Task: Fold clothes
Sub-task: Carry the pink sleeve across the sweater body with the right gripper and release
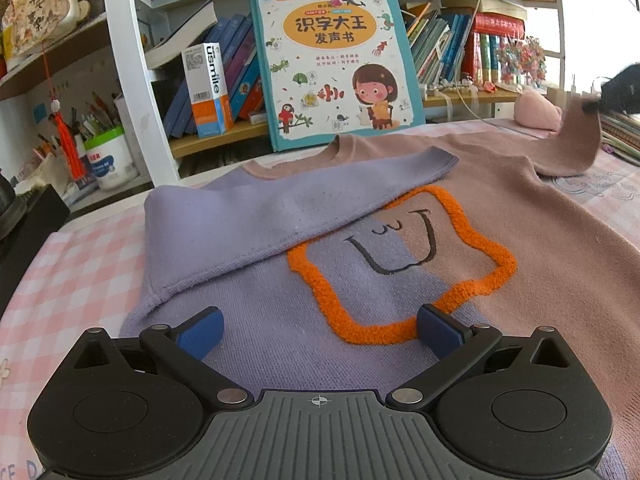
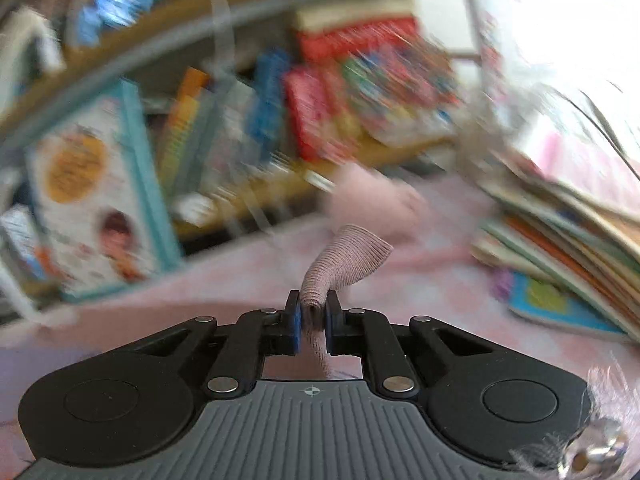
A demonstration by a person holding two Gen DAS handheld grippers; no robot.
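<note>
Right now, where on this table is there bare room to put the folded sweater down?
Bare checked tablecloth shows to the left of the sweater, between its folded purple sleeve and the black box. The back edge is crowded by the picture book and shelf. On the right, the right tool holds the pink cuff near stacked books.

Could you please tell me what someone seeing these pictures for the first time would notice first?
The eye goes first to the sweater, lilac and dusty pink with a fuzzy orange outline on its chest, spread on the checked tablecloth with its lilac sleeve folded across. Behind it a children's book leans against the shelf. The right gripper pinches the pink sleeve cuff; the left gripper hangs open.
</note>
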